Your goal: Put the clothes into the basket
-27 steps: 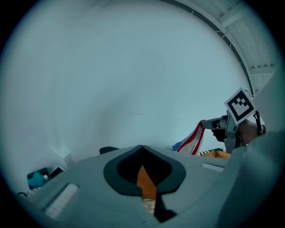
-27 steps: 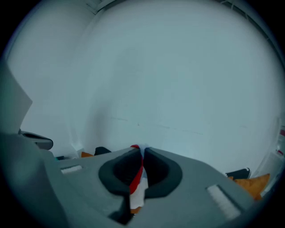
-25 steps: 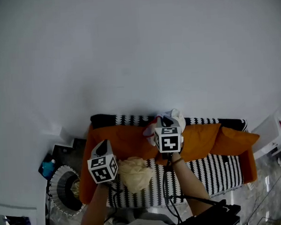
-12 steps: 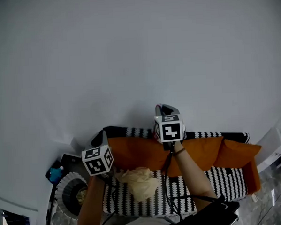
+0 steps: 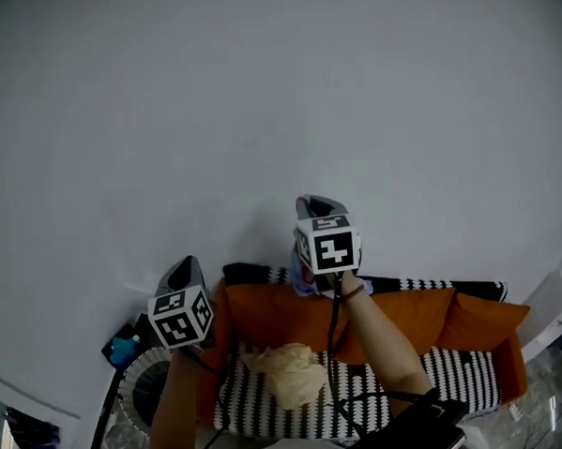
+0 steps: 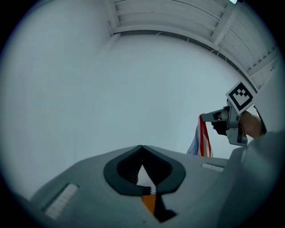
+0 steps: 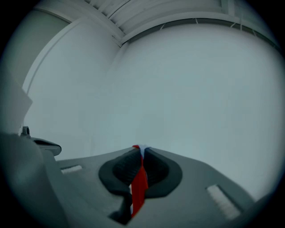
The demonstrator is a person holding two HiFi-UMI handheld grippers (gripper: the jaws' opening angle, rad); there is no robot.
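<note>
My right gripper (image 5: 315,204) is raised in front of the wall, shut on a red, white and blue striped garment (image 5: 306,281) that hangs below it. The red cloth (image 7: 139,187) is pinched between its jaws (image 7: 142,148). In the left gripper view that garment (image 6: 202,143) dangles from the right gripper (image 6: 203,117). My left gripper (image 5: 184,265) is raised at the left, its jaw tips together (image 6: 141,147). A sliver of white and orange shows behind the tips; I cannot tell if it is cloth. A cream cloth (image 5: 291,376) lies on the sofa. The round basket (image 5: 129,377) stands at the sofa's left end.
The orange sofa (image 5: 398,311) carries a black-and-white striped blanket (image 5: 365,393). A blue bottle (image 5: 125,349) stands beside the basket. A white cabinet (image 5: 559,298) stands at the far right. A plain white wall fills the upper view. Cables hang from both grippers.
Both grippers have risen from sofa height to in front of the wall. The striped garment went up with the right gripper. The cream cloth stayed on the sofa.
</note>
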